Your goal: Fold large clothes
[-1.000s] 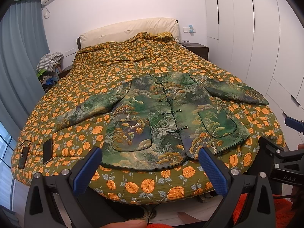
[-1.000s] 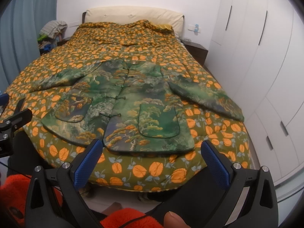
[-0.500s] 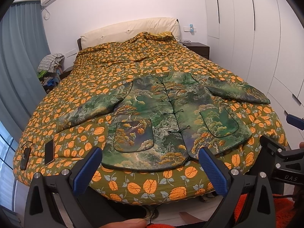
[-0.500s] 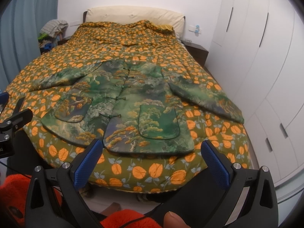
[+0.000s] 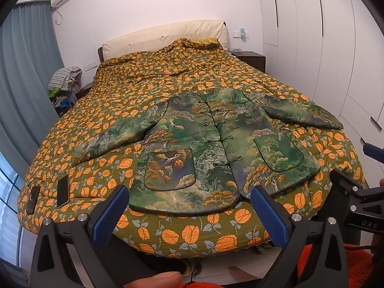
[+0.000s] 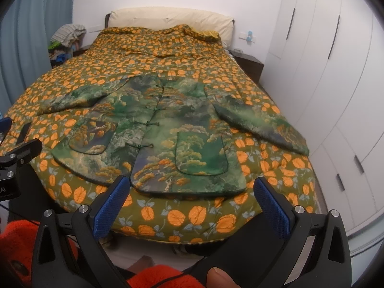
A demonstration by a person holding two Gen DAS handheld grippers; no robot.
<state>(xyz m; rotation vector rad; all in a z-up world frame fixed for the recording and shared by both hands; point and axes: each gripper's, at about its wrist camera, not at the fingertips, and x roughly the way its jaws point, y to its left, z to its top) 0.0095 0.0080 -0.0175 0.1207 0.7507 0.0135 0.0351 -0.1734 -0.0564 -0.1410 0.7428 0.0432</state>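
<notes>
Currently, the jacket (image 5: pixel 216 148) is lying flat and unfolded on the bed (image 5: pixel 192 230); left gripper (image 5: pixel 189 206) and right gripper (image 6: pixel 189 196) are hovering wide apart, holding nothing.

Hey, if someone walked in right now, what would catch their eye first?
Probably the green landscape-print jacket, spread flat and buttoned at the foot of the bed, sleeves out to both sides. Under it, the orange-leaf quilt covers the whole bed. Both the left gripper and right gripper hang open, short of the hem.
</notes>
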